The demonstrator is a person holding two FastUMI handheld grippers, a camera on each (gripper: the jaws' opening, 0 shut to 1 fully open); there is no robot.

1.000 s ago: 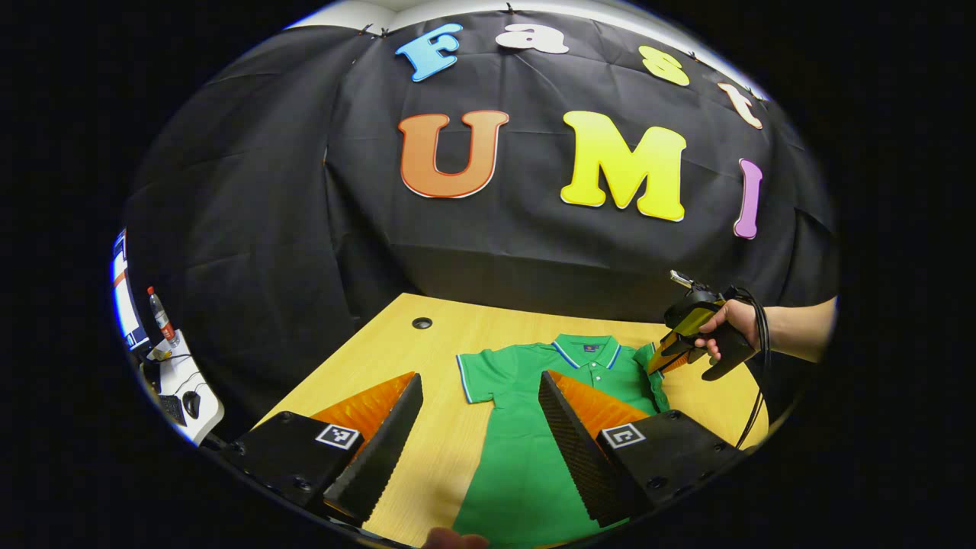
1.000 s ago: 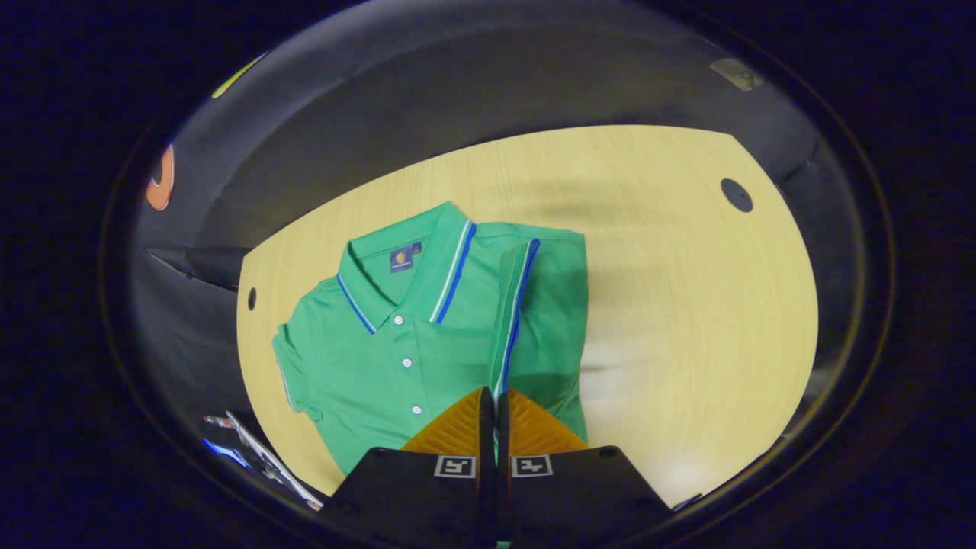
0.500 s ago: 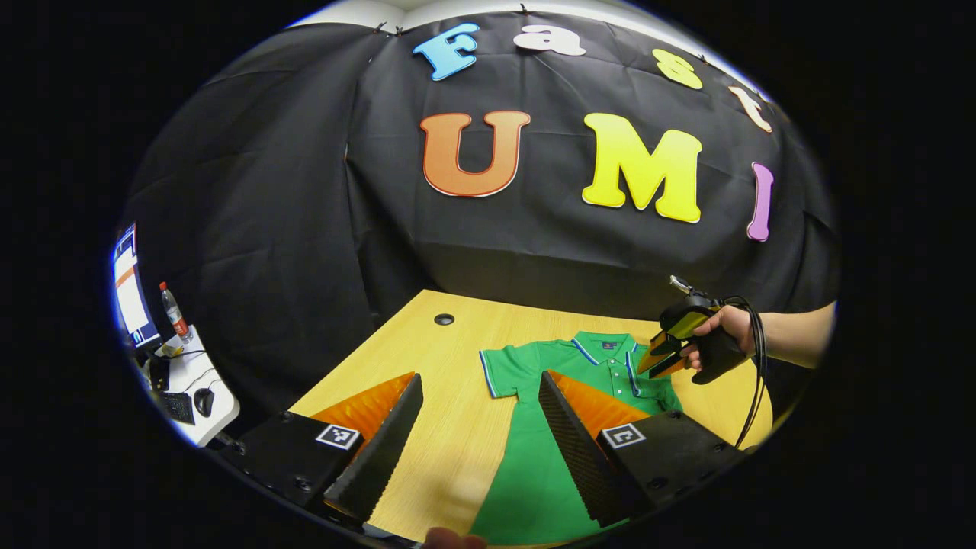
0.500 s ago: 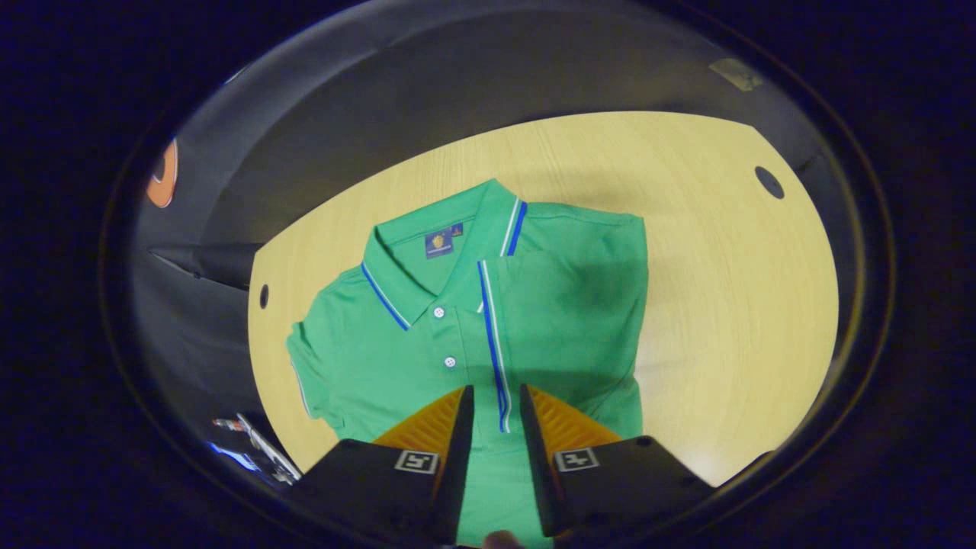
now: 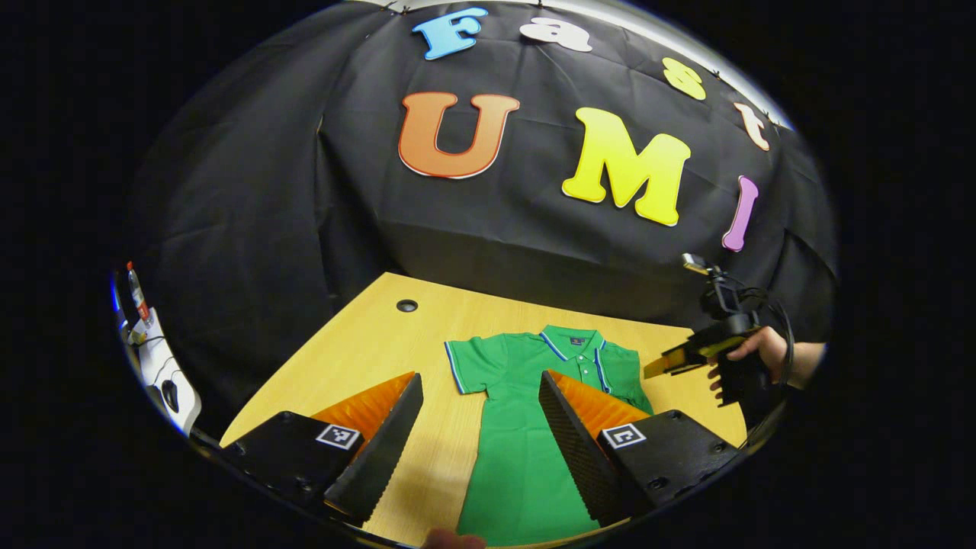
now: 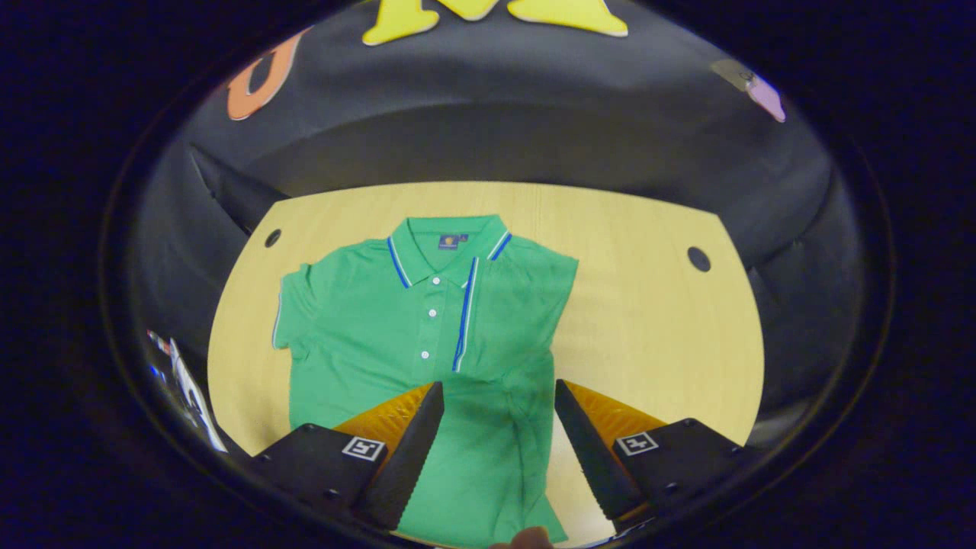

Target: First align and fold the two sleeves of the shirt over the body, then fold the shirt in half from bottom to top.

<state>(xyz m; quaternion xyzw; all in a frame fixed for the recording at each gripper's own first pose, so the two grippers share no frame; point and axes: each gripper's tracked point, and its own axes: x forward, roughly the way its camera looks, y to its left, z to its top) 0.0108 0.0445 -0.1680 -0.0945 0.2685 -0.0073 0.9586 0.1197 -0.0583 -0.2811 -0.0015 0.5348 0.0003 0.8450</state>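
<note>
A green polo shirt (image 6: 381, 328) with blue-and-white trim lies face up on the wooden table (image 6: 648, 305), collar toward the far wall. One sleeve (image 6: 518, 313) is folded over the body, its striped cuff (image 6: 463, 320) running beside the buttons. The other sleeve (image 6: 293, 305) lies spread out flat. My right gripper (image 6: 498, 386) hovers open above the shirt's lower body, holding nothing. In the left gripper view the shirt (image 5: 526, 427) lies ahead, and my left gripper (image 5: 479, 377) is open and empty over its spread-sleeve side. The right gripper (image 5: 675, 360) shows there in a hand, off the shirt's far side.
The table has round cable holes (image 6: 698, 258) (image 6: 272, 238) near its back corners. Black cloth walls stand close behind the table. A side desk (image 5: 156, 358) with a bottle and a mouse stands off to the left.
My right gripper opened and let go of the sleeve, which now lies folded over the body, then drew back from the shirt. The left gripper stayed open and shifted only slightly.
</note>
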